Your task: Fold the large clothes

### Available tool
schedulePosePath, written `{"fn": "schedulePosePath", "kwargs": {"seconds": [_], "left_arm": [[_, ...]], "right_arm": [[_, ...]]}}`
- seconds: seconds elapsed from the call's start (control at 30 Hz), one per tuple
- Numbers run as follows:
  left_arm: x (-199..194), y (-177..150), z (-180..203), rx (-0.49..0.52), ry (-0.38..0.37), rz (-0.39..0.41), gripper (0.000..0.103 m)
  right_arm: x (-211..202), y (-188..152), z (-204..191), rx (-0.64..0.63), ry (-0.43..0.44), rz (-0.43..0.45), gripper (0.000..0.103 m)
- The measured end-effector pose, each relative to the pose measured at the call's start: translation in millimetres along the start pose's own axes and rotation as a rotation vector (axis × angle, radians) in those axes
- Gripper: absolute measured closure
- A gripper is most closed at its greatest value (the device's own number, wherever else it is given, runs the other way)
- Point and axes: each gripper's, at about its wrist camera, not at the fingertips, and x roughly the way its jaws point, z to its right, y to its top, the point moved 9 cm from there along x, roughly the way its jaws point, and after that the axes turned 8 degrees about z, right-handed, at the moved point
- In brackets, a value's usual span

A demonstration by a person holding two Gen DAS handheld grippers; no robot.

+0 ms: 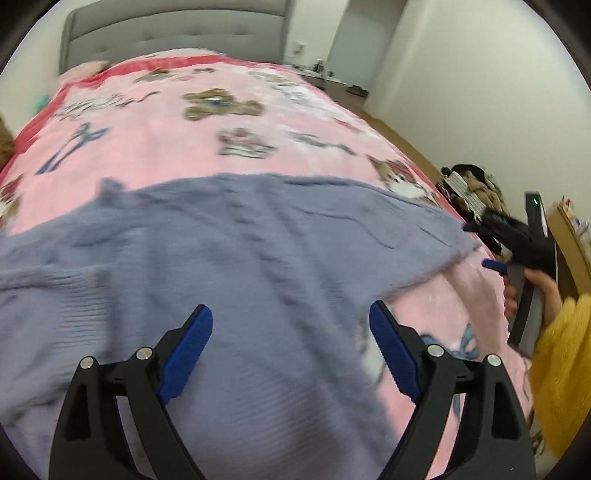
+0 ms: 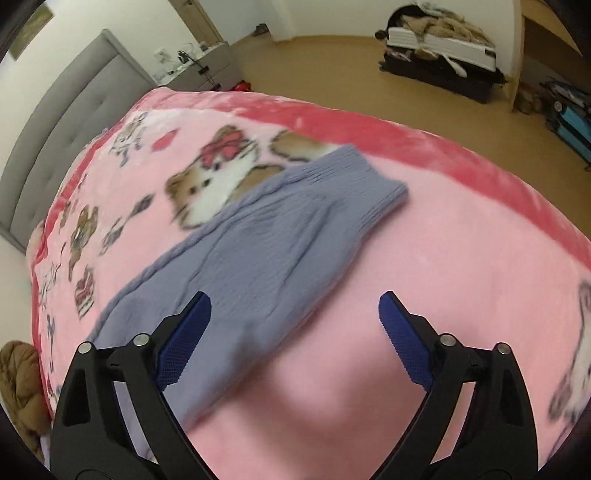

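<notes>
A lavender knit sweater lies spread on the pink blanket of a bed. My left gripper hovers over its body, open, with nothing between its blue pads. At the right edge of the left wrist view, a hand in a yellow sleeve holds my right gripper just off the sweater's right edge. In the right wrist view, a sleeve of the sweater runs diagonally, cuff toward the upper right. My right gripper is open above it, its left pad over the sleeve and its right pad over bare blanket.
A grey padded headboard stands at the bed's far end. On the tan floor beyond the bed lie an open suitcase heaped with clothes and a blue case. A brown puffy item sits at the bed's left edge.
</notes>
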Motion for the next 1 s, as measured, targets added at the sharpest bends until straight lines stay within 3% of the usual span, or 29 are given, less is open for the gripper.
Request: {"fn": "schedulePosePath", "kwargs": {"seconds": [0.07,0.17,0.3,0.37,0.4,0.5,0.63,0.7,0.8,1.0], "left_arm": [[17.9,-12.2,12.5,-0.017,0.015,-0.007,0.018],[43.4,-38.4,19.4,-0.093,0.007,-0.107,0.032],[33.9,-38.5,18.5,-0.114,0.025,-0.020,0.036],[32.4,-39.9,21.2,-0.112,0.031,-0.011,0.042],[36.1,-43.6,24.4,-0.099,0.040,-0.025,0.051],[44.2,-53.0,26.3,-0.065,0.086,-0.038,0.059],[49.8,-56.1,23.5,-0.074,0.095,-0.043,0.059],[51.1,-58.2,23.9,-0.063,0.100,-0.039,0.059],[53.3,-63.4,25.7,-0.028,0.111,-0.024,0.059],[39.8,-59.7,24.9,-0.049,0.098,0.053,0.059]], "right_arm": [[18.6,-2.6,14.9,0.025,-0.032,-0.066,0.022],[26.3,-0.5,16.1,0.043,-0.009,-0.051,0.021],[25.3,7.6,12.6,0.021,0.035,-0.028,0.023],[27.1,12.4,7.2,0.009,0.088,-0.028,0.045],[30.5,12.4,7.6,0.002,0.088,-0.040,0.049],[39.1,17.1,9.8,0.019,0.090,-0.049,0.056],[45.8,22.8,10.8,0.057,0.096,-0.034,0.082],[43.0,24.2,7.1,0.064,0.102,-0.030,0.087],[12.8,34.4,-31.4,0.043,0.230,0.027,0.089],[-58.3,15.3,-165.8,-0.259,0.467,0.003,0.089]]}}
